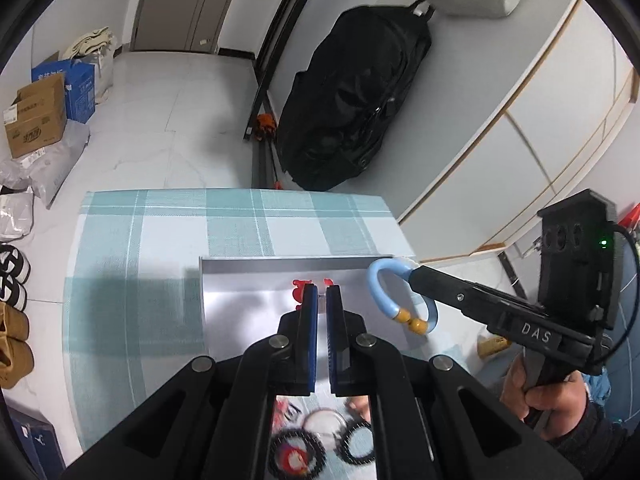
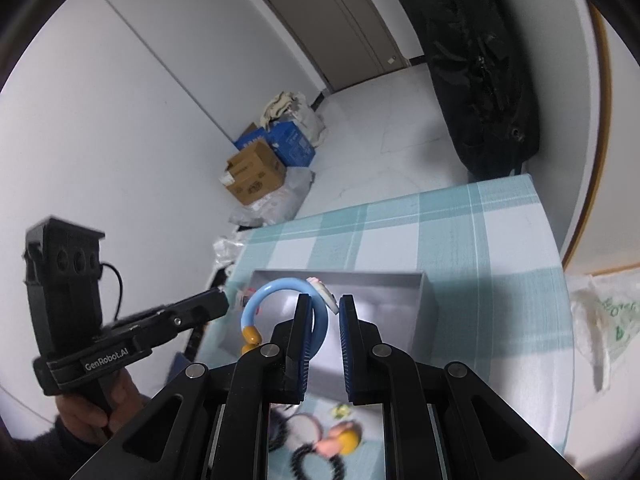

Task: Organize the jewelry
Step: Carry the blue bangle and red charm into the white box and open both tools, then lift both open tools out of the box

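- This is a room in a home, probably near the entrance.
- The floor (image 1: 160, 112) has pale glossy tiles, and a plain interior door (image 2: 352, 20) stands in a white wall.
- Cardboard boxes (image 2: 254, 176) and delivery bags lie in a corner on the floor.
- Slippers and shoes (image 1: 14, 308) stand in a row beside the table.
- A big black bag (image 1: 352, 96) leans against white cupboard fronts (image 1: 560, 120).
- The small table has a checked blue-green cloth (image 1: 140, 280), as people use at home.
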Action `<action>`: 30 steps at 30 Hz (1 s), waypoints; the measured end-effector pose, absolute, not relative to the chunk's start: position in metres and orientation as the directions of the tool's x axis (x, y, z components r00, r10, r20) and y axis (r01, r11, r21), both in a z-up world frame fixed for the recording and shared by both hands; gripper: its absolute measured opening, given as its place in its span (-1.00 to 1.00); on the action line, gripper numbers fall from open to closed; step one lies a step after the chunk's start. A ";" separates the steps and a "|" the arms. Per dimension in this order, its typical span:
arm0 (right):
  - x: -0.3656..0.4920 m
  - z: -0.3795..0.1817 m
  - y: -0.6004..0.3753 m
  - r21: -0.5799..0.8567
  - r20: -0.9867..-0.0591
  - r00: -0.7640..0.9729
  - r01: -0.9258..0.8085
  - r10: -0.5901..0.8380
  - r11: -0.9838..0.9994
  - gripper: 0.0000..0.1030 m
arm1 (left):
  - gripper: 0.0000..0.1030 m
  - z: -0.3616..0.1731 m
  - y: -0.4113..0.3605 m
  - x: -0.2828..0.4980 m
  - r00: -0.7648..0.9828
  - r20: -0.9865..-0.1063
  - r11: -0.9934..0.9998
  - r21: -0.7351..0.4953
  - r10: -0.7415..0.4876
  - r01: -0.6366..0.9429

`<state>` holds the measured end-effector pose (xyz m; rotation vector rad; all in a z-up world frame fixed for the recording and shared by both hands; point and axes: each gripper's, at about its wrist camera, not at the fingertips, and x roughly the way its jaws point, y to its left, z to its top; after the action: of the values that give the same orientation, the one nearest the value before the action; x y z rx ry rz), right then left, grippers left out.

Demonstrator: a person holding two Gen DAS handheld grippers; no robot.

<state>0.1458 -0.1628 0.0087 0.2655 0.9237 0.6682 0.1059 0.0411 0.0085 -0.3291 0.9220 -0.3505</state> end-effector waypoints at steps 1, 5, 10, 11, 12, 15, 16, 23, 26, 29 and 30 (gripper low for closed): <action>0.149 0.006 -0.161 0.473 -0.656 0.420 -0.419 0.628 0.775 -0.75 | -0.99 0.007 0.039 0.107 0.548 -0.712 0.891 -0.425 -0.438 0.159; 0.161 -0.004 -0.154 0.447 -0.675 0.411 -0.433 0.613 0.783 -0.70 | -0.99 0.000 0.037 0.116 0.529 -0.710 0.879 -0.440 -0.465 0.182; 0.168 -0.009 -0.156 0.469 -0.664 0.386 -0.453 0.641 0.758 -0.24 | -0.27 -0.004 0.040 0.126 0.511 -0.734 0.887 -0.438 -0.447 0.147; 0.167 -0.007 -0.157 0.468 -0.658 0.390 -0.458 0.644 0.756 -0.13 | 0.04 -0.004 0.040 0.127 0.518 -0.733 0.889 -0.437 -0.441 0.138; 0.164 -0.004 -0.160 0.454 -0.651 0.408 -0.466 0.640 0.759 -0.04 | 0.11 -0.003 0.043 0.126 0.530 -0.727 0.889 -0.440 -0.437 0.128; 0.158 0.006 -0.168 0.431 -0.627 0.443 -0.489 0.641 0.759 0.04 | 0.13 0.001 0.043 0.123 0.551 -0.728 0.902 -0.414 -0.408 0.120; 0.155 0.009 -0.170 0.425 -0.618 0.457 -0.490 0.639 0.761 0.09 | 0.13 0.002 0.042 0.123 0.554 -0.735 0.911 -0.397 -0.391 0.116; 0.143 0.017 -0.172 0.397 -0.598 0.501 -0.492 0.625 0.775 0.53 | 0.13 0.012 0.032 0.107 0.598 -0.737 0.944 -0.312 -0.315 0.112; 0.136 0.020 -0.172 0.387 -0.592 0.514 -0.494 0.621 0.779 0.66 | 0.15 0.014 0.030 0.101 0.613 -0.737 0.954 -0.284 -0.284 0.100; 0.127 0.024 -0.175 0.376 -0.579 0.532 -0.498 0.618 0.781 0.73 | 0.19 0.016 0.030 0.092 0.636 -0.734 0.966 -0.248 -0.240 0.079; 0.124 0.025 -0.176 0.377 -0.575 0.536 -0.497 0.618 0.782 0.78 | 0.21 0.016 0.030 0.089 0.640 -0.733 0.968 -0.238 -0.229 0.074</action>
<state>0.1242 -0.1756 0.0253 0.1754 0.7533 0.6672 0.0887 0.0297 0.0163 -0.1933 0.8598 -0.1738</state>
